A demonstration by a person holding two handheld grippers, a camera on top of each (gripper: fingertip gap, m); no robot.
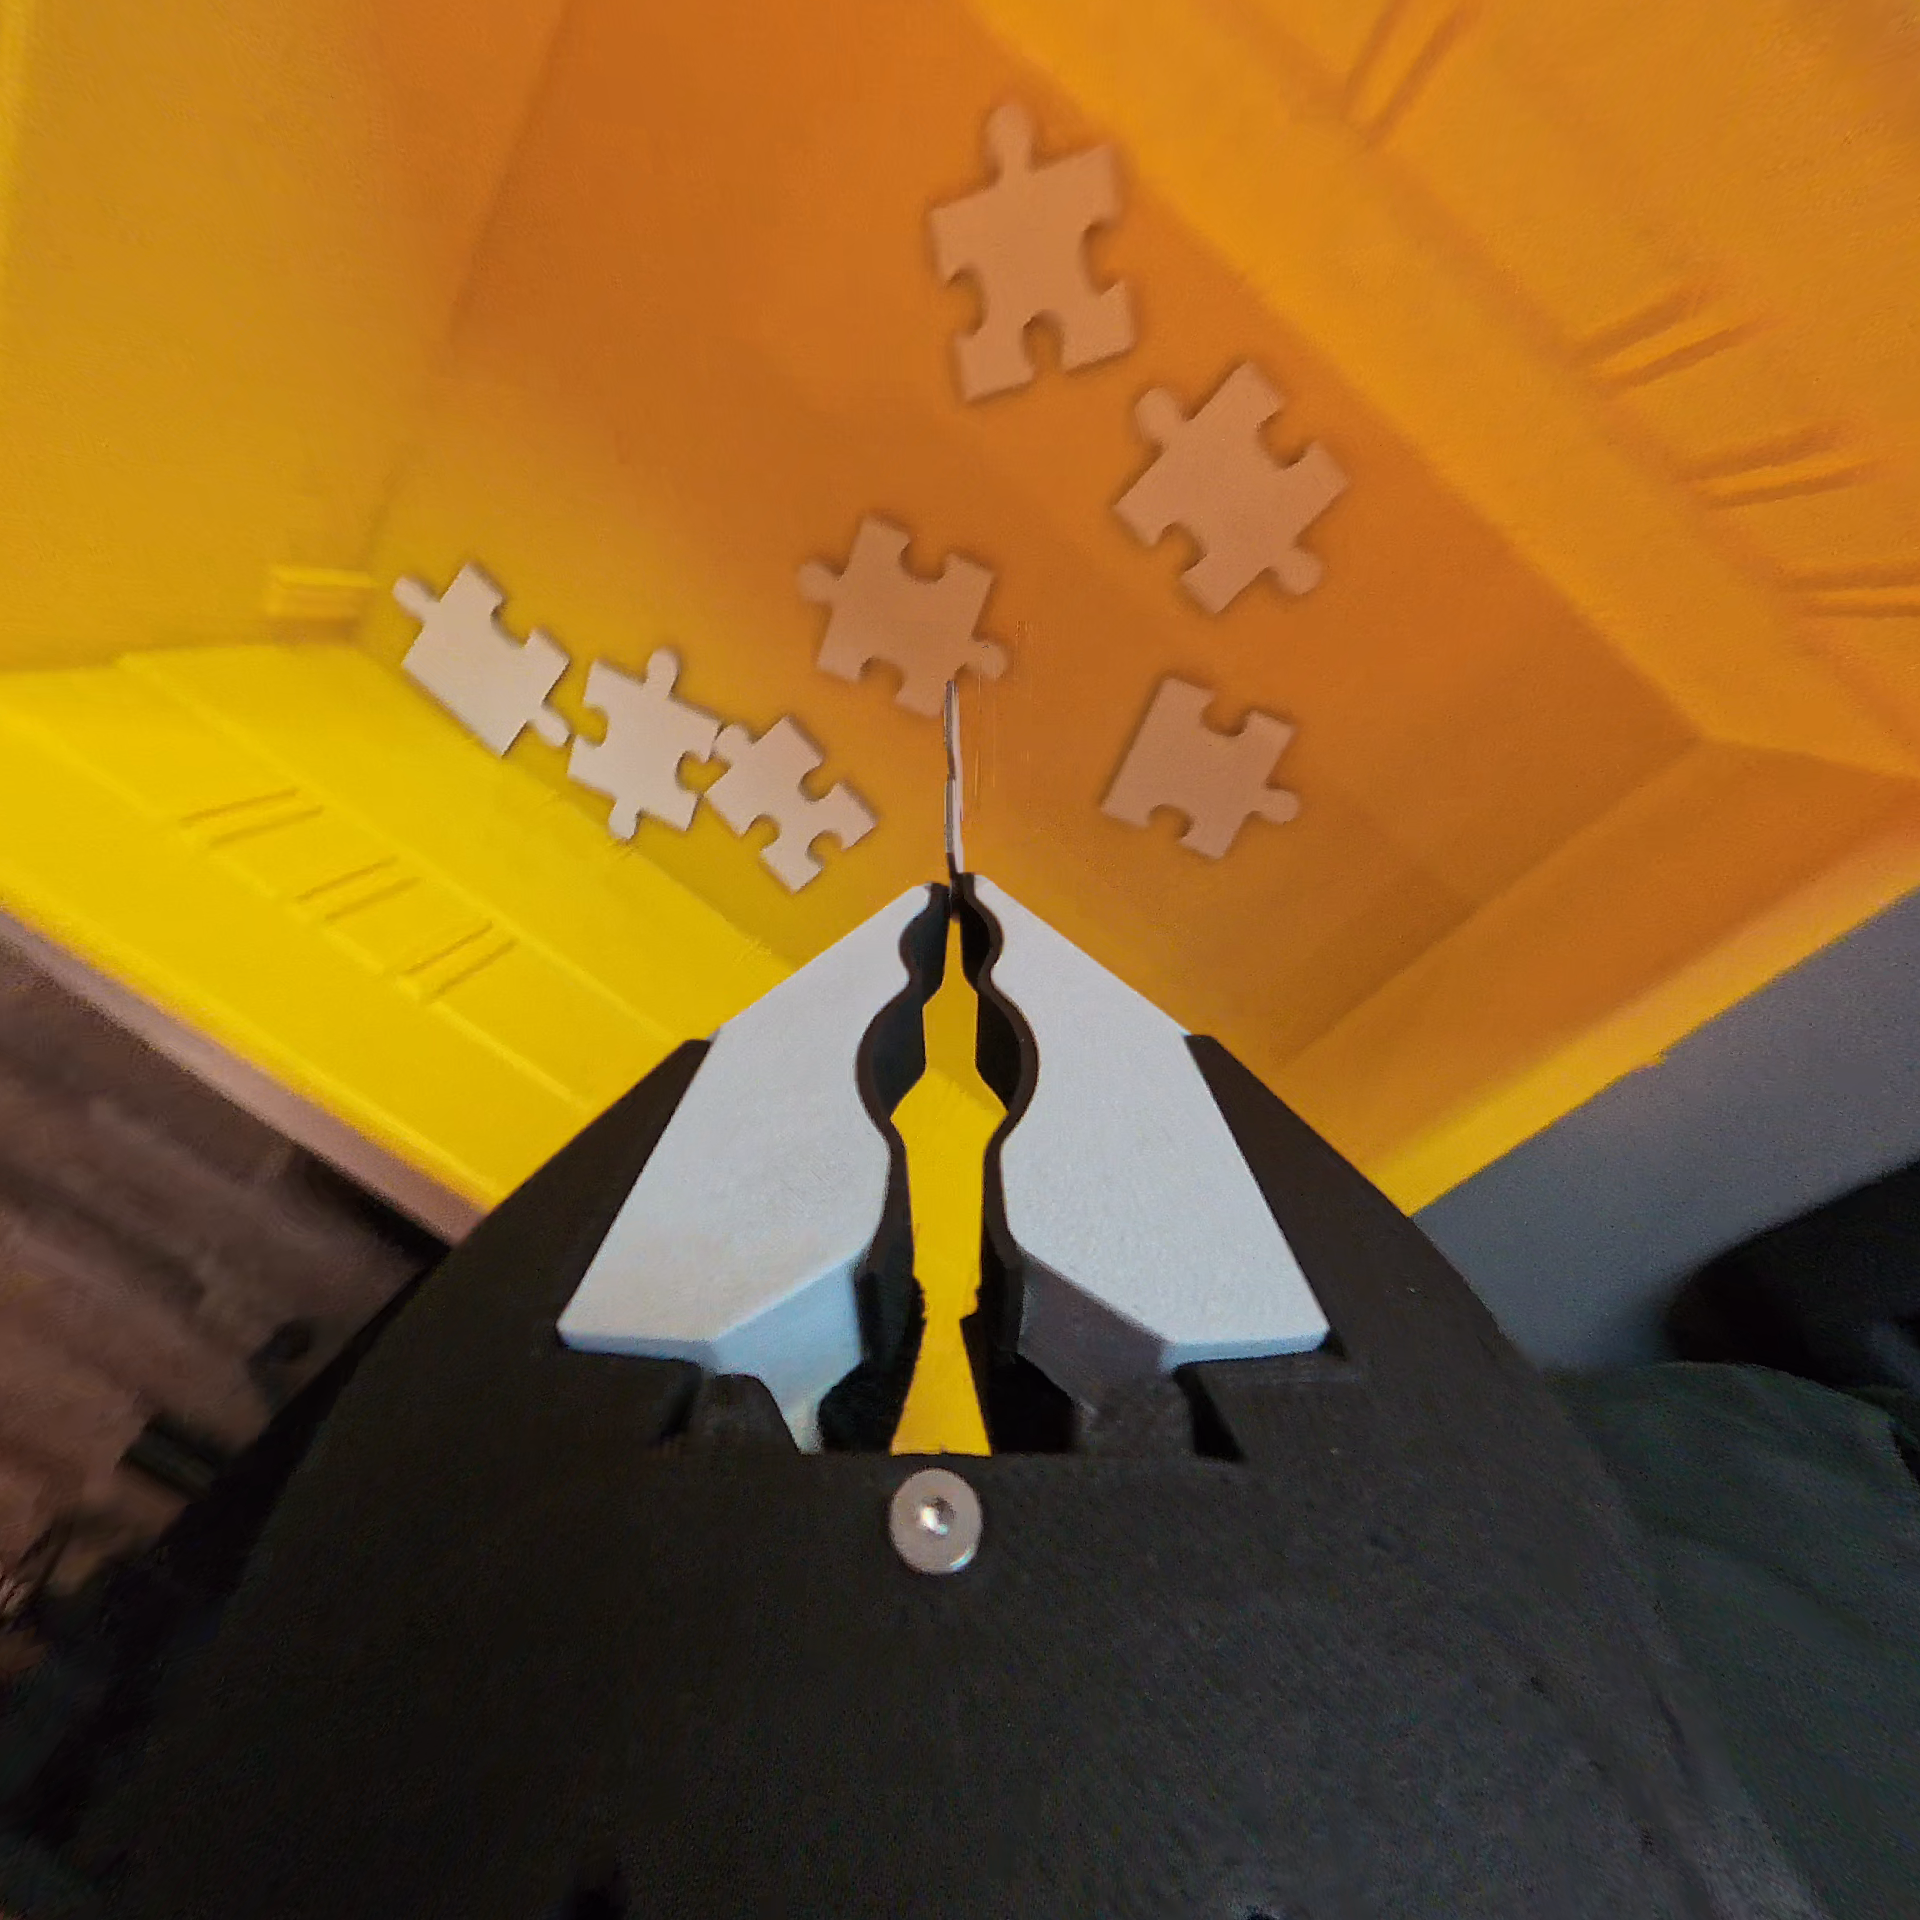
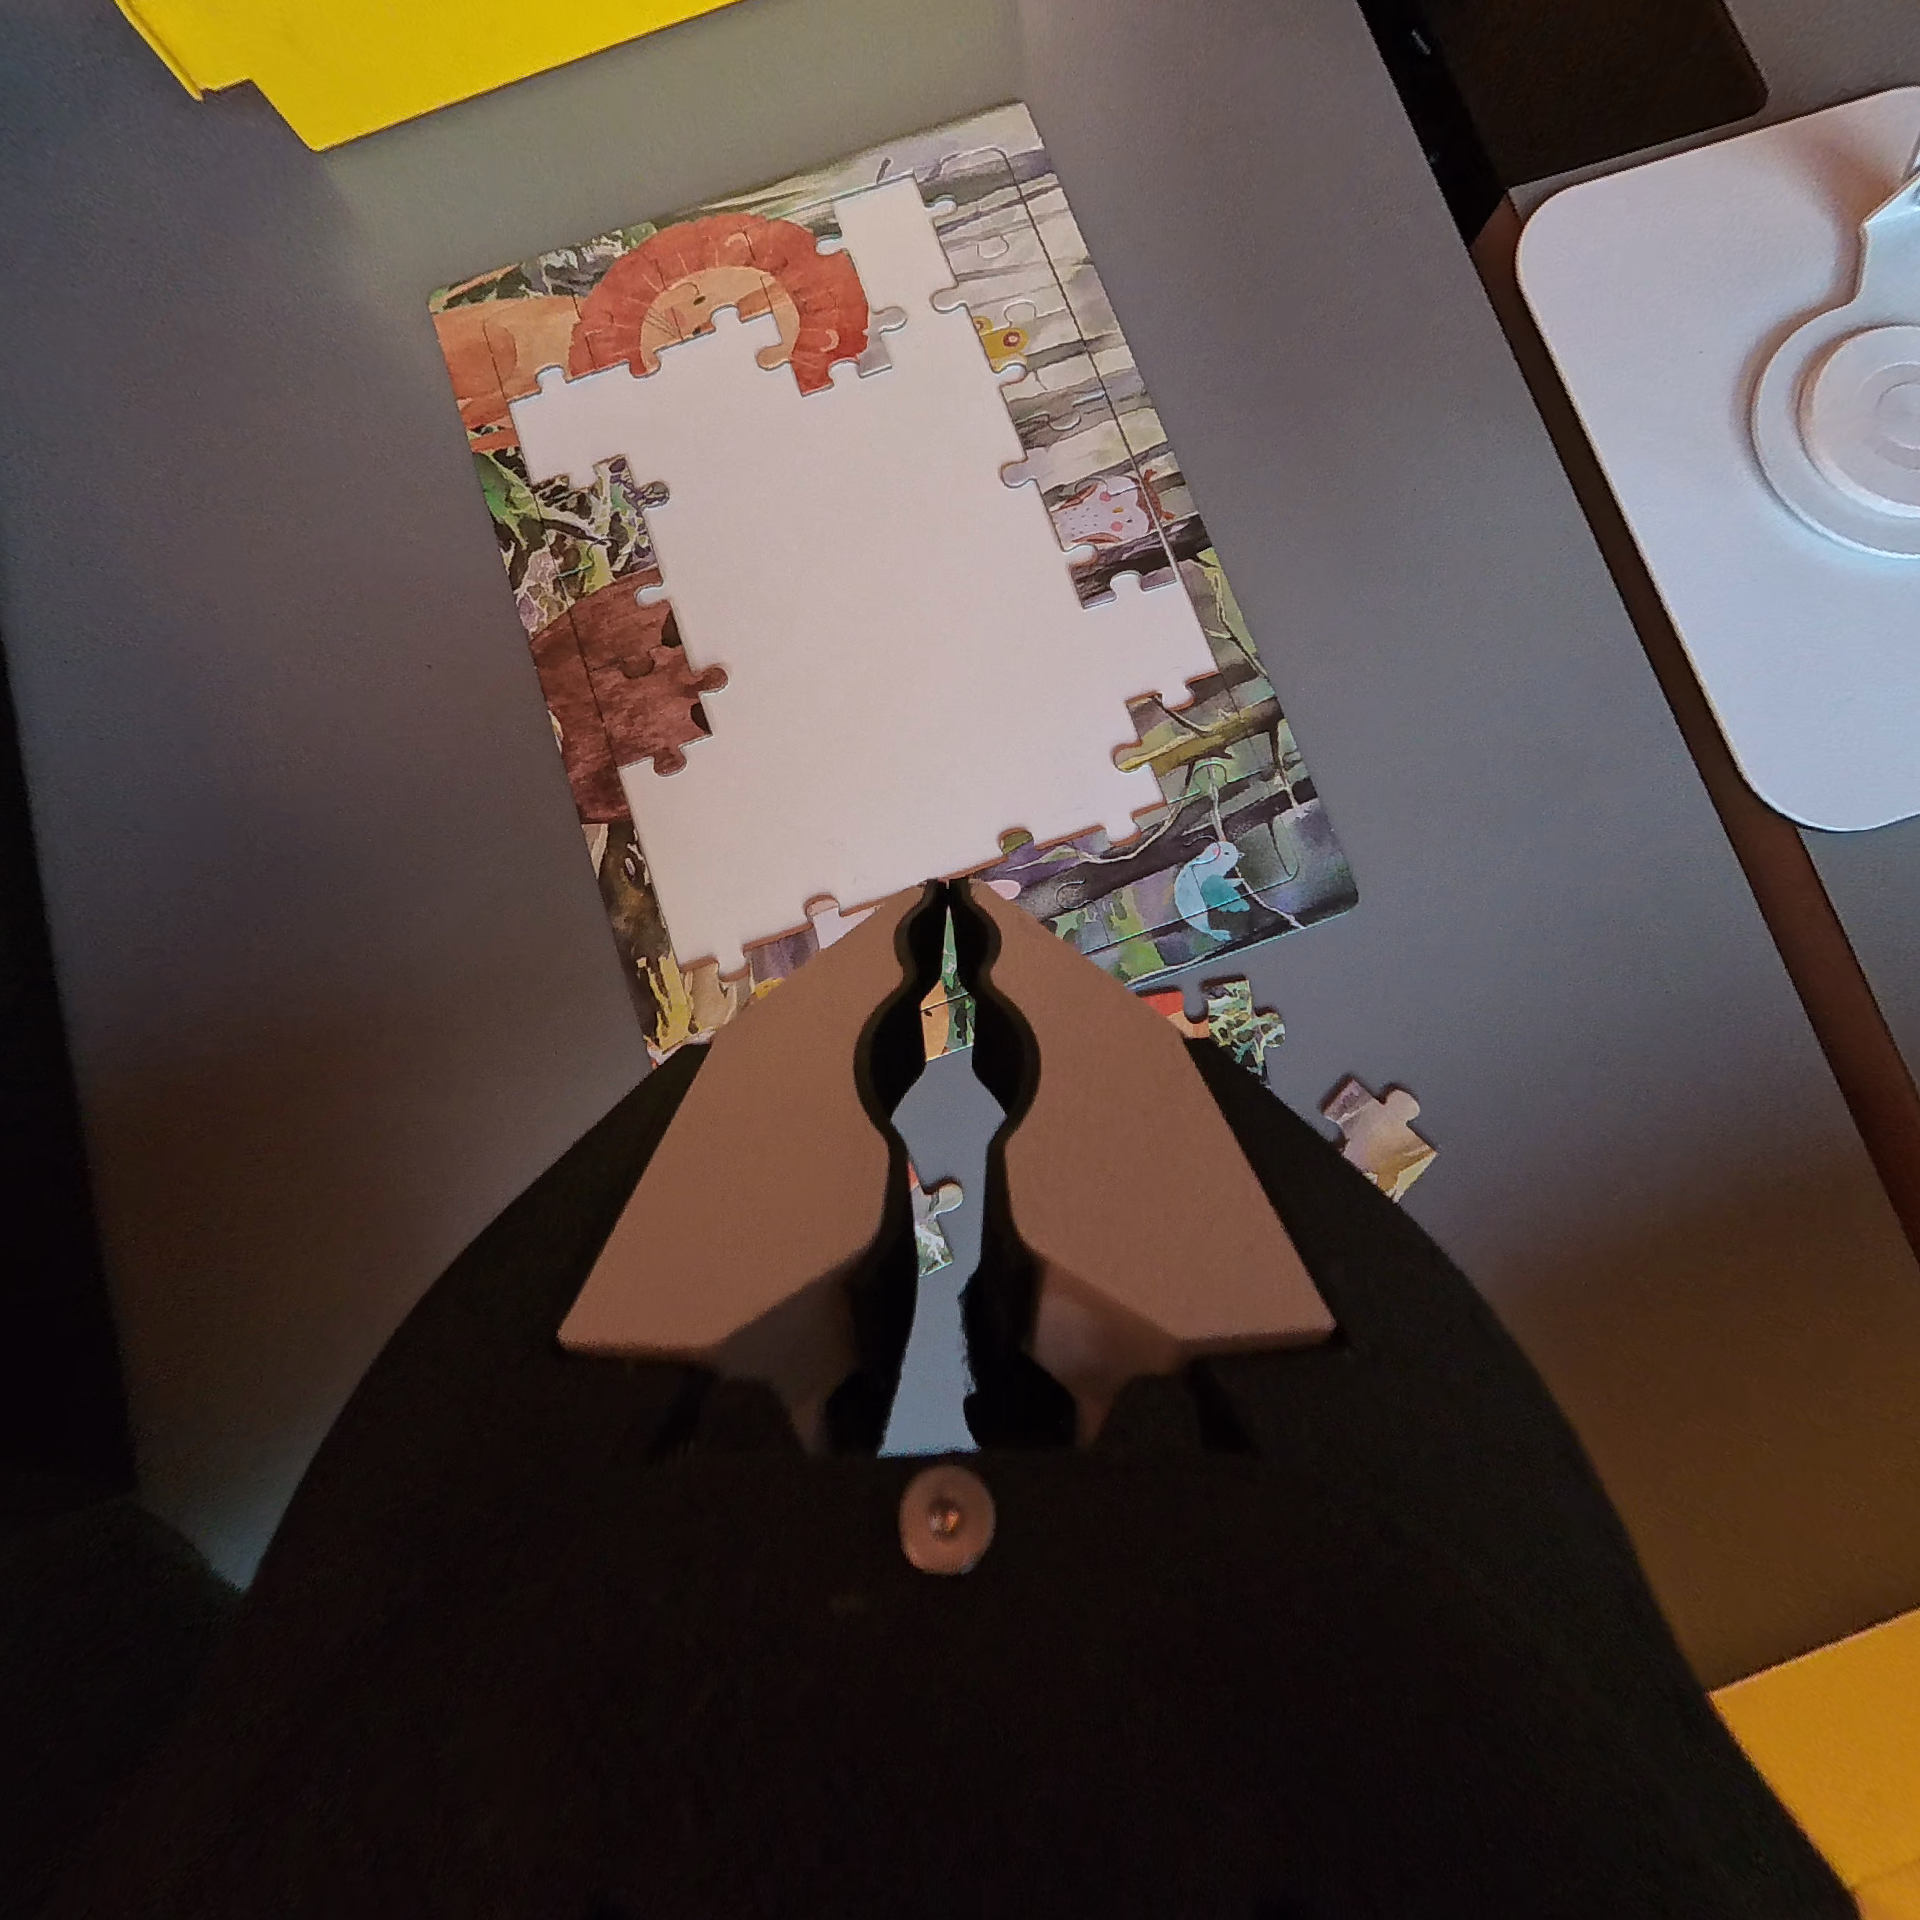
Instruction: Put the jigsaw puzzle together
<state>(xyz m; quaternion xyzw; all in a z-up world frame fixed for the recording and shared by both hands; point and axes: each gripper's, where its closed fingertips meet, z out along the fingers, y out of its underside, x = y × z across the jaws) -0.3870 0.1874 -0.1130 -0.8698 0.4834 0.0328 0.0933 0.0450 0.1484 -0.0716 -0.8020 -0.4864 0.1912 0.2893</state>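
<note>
**Left wrist view: a piece pinched edge-on over the yellow box**

The left gripper point(image 1: 954, 883) has its fingers pressed together on a thin puzzle piece point(image 1: 952, 774), seen edge-on and sticking out past the tips above the yellow box point(image 1: 312, 883). Seven more pieces lie blank side up on the box floor: three close together at the left point(image 1: 634, 727) and four scattered to the right point(image 1: 1164, 499). The picture is blurred.

In the right wrist view, the right gripper point(image 2: 948, 885) has its tips together with nothing visible between them, over the near edge of the puzzle board point(image 2: 883, 582) on the grey table point(image 2: 260, 727). The picture border is largely filled in, while the middle is a bare white gap. A few loose pieces point(image 2: 1382, 1127) lie face up on the table near the board's lower corner. A white pad point(image 2: 1714, 468) sits to the right, apart from the board.

Risks, as I judge them:
- The held piece is gripped by only a small part, so a quick swing could let it twist or slip out.
- Its picture side cannot be seen, so it may arrive turned the wrong way and need regripping.
- Pressing it in at an angle could lift or shift neighbouring border pieces.
- The right gripper, close to the board, could nudge it.
</note>
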